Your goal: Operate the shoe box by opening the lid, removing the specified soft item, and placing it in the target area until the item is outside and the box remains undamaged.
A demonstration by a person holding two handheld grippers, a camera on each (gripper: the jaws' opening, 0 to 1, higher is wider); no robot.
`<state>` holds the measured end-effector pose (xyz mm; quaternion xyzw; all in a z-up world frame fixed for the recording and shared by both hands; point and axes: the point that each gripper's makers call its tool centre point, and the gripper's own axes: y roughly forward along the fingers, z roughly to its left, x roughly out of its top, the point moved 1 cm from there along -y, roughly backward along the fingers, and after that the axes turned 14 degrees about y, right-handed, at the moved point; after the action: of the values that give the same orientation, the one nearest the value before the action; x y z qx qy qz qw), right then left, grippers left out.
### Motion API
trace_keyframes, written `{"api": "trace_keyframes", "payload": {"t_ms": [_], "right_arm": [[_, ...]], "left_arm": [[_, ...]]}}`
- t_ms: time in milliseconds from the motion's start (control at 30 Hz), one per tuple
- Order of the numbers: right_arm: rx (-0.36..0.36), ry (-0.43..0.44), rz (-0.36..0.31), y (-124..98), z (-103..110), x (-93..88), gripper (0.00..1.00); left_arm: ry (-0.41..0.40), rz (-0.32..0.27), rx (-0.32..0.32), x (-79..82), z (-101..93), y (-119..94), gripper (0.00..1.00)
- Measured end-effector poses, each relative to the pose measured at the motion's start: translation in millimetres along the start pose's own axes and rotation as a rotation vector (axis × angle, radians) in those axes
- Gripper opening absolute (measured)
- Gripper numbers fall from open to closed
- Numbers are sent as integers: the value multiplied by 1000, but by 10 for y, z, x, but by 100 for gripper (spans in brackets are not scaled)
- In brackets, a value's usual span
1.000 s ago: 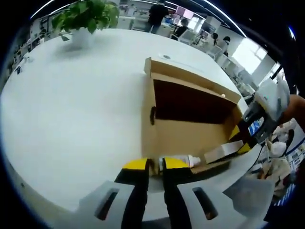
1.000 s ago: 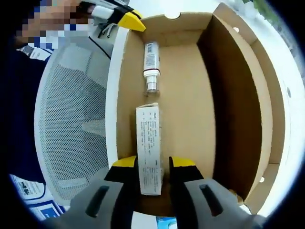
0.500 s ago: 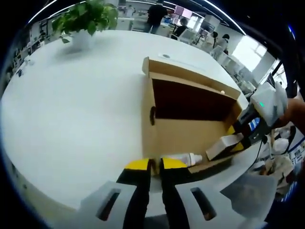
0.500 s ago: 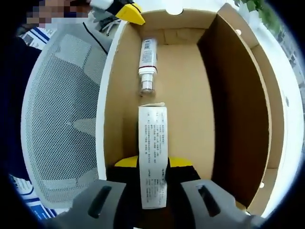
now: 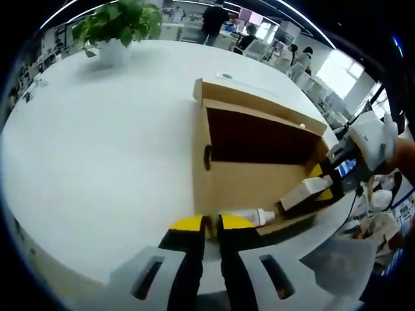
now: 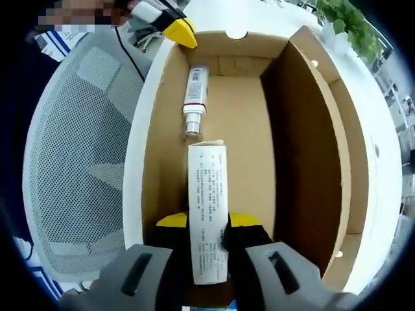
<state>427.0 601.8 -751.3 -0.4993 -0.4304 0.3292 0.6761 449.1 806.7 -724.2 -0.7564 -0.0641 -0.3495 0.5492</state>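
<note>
An open brown shoe box (image 5: 259, 139) lies on the white table, its lid standing up along the far side. My left gripper (image 5: 212, 224) is shut on the box's near end wall; its yellow tip (image 6: 176, 29) shows at the box's far left corner in the right gripper view. My right gripper (image 6: 209, 223) is shut on a long white printed carton (image 6: 207, 194) and holds it above the box floor (image 6: 246, 129). From the left gripper view, that carton (image 5: 303, 192) hangs tilted in the right gripper (image 5: 322, 184) over the box's right end. A small white bottle (image 6: 193, 94) (image 5: 246, 216) lies on the floor.
A potted plant (image 5: 120, 26) (image 6: 343, 16) stands at the table's far side. The wide white tabletop (image 5: 97, 142) spreads left of the box. A grey mesh chair (image 6: 78, 149) stands beside the table edge. People stand in the room behind (image 5: 214, 16).
My right gripper has lifted the white carton off the box floor and away from the bottle. The left gripper has stayed on the box wall.
</note>
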Motion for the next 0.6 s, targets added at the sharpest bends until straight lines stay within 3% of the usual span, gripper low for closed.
{"api": "trace_keyframes", "payload": {"t_ms": [367,600], "right_arm": [[-49,-52,-16,-379,-63,73,18],[-79,-52,-29,-663,-143,14,18]], "left_arm": [[-9,-8,-3,-2,-3,0,5],[-11,-12,1,-7,-4,0,5]]}}
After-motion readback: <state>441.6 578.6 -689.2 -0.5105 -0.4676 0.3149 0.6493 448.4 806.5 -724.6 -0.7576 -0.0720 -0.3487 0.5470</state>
